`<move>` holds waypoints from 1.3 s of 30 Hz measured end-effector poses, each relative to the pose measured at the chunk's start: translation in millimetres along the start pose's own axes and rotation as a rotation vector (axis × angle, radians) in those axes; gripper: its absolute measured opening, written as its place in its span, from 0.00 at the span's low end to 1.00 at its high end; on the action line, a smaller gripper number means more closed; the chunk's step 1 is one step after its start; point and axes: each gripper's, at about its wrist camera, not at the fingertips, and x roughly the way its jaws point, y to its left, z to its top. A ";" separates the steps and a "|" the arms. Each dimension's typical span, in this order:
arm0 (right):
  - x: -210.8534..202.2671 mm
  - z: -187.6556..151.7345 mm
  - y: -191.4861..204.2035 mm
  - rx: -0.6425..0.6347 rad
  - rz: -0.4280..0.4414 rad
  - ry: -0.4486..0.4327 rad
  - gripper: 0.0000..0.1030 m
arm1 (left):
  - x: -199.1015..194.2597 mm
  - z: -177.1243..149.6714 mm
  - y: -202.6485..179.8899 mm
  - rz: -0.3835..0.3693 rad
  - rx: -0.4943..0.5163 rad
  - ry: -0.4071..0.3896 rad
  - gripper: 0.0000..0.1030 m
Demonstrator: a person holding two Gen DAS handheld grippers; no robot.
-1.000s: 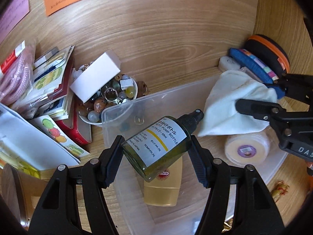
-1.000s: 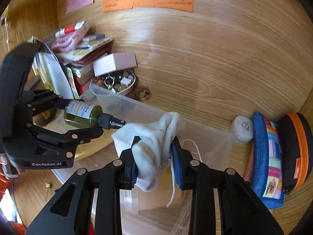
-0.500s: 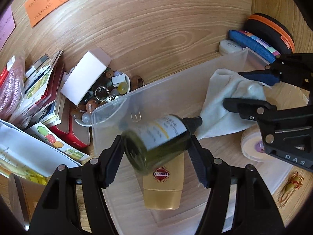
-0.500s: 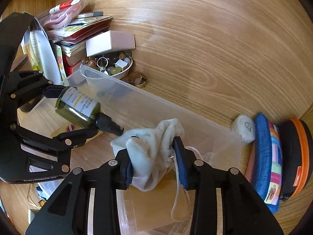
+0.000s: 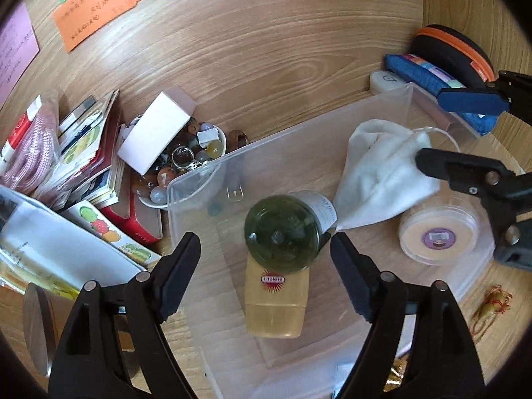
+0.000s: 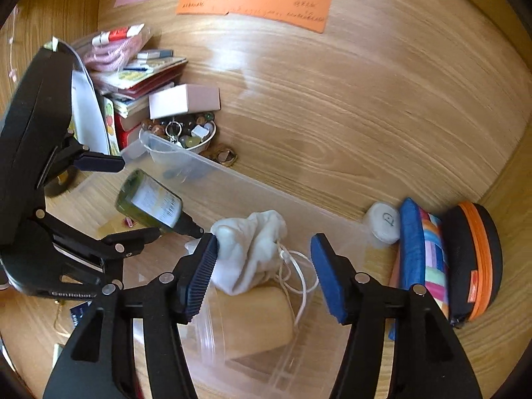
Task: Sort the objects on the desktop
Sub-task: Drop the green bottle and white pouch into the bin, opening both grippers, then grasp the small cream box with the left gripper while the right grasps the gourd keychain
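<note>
Left gripper point(image 5: 265, 249): jaws wide, holding nothing. Green bottle point(image 5: 286, 229) sits between them, touching neither, base toward the lens, nozzle pointing away and tilted down over the clear bin point(image 5: 196, 179). Yellow tube point(image 5: 275, 302) lies on the bin floor just under the bottle. In the right view the bottle point(image 6: 149, 202) looks blurred, its nozzle tip near the white pouch point(image 6: 249, 249).

Right gripper point(image 6: 264, 276): jaws wide. Pouch leans against the left pad point(image 6: 201, 276), clear of the right one; drawstring trails between the jaws. Round tub point(image 5: 439, 236) rests in the bin beyond the pouch.
</note>
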 end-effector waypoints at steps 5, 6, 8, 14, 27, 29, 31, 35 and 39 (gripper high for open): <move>-14.7 -6.5 -6.2 0.036 -0.003 -0.010 0.55 | -15.3 -4.3 -2.4 0.043 0.016 -0.016 0.85; -17.2 -8.2 -6.5 0.042 -0.002 -0.010 0.56 | -19.3 -5.9 -1.8 0.050 0.016 -0.022 0.87; -23.0 -11.7 -7.5 0.053 -0.007 -0.014 0.62 | -26.9 -8.5 -0.6 0.053 0.012 -0.028 0.87; -47.6 -24.4 -5.6 0.085 -0.011 -0.038 0.67 | -47.3 -14.8 1.1 0.073 0.000 -0.049 0.88; -89.8 -62.5 -5.8 0.180 0.029 -0.073 0.67 | -92.7 -40.4 7.6 0.040 -0.069 -0.110 0.91; -94.6 -69.0 -5.4 0.193 0.033 -0.077 0.67 | -98.3 -46.6 8.3 0.021 -0.085 -0.113 0.91; -98.5 -75.1 -4.4 0.200 0.036 -0.080 0.68 | -101.9 -53.3 6.8 0.004 -0.101 -0.114 0.91; -102.4 -87.6 -1.9 0.213 0.041 -0.076 0.68 | -107.8 -66.7 1.3 -0.012 -0.127 -0.113 0.91; -106.8 -104.1 2.9 0.227 0.047 -0.072 0.68 | -108.9 -80.9 -4.2 -0.026 -0.147 -0.107 0.92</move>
